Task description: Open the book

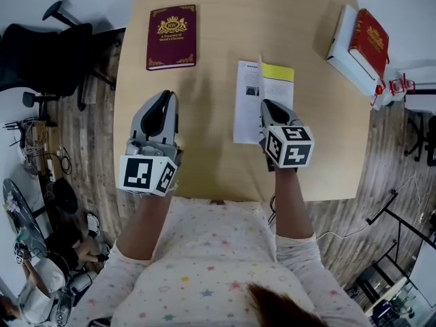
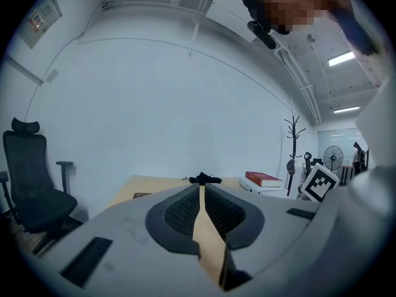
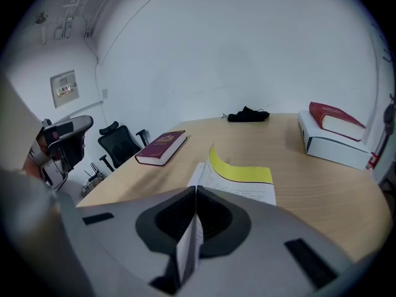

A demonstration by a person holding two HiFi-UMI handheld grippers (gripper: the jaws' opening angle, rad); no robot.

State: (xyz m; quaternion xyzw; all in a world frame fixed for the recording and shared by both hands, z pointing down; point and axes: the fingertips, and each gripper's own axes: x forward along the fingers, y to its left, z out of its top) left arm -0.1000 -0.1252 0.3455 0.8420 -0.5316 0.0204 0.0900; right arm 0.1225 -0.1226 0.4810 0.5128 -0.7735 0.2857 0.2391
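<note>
On the light wooden table [image 1: 225,176], right of the dark-red gilt hardback [image 1: 172,37], the thin white paperback with a yellow leaf [image 1: 248,101] lies half open, one leaf pinched upright in the clamped right tool [image 3: 194,193], while the left tool [image 2: 201,190], closed on nothing, hovers on the hardback's near side; next, probably, that leaf needs folding down flat.

Three books, maroon book [image 1: 171,37], open book [image 1: 246,97], red book [image 1: 370,41], two tongs [image 1: 165,95] [image 1: 264,103], one white box [image 1: 340,46], one table [image 1: 218,148]

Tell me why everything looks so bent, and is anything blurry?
Head view: wide lens bows the table edges. Left gripper view: round dark border, curved wall lines, a mosaic patch laid on afterwards. Right gripper view: dark corners, the nearest page looks soft.
</note>
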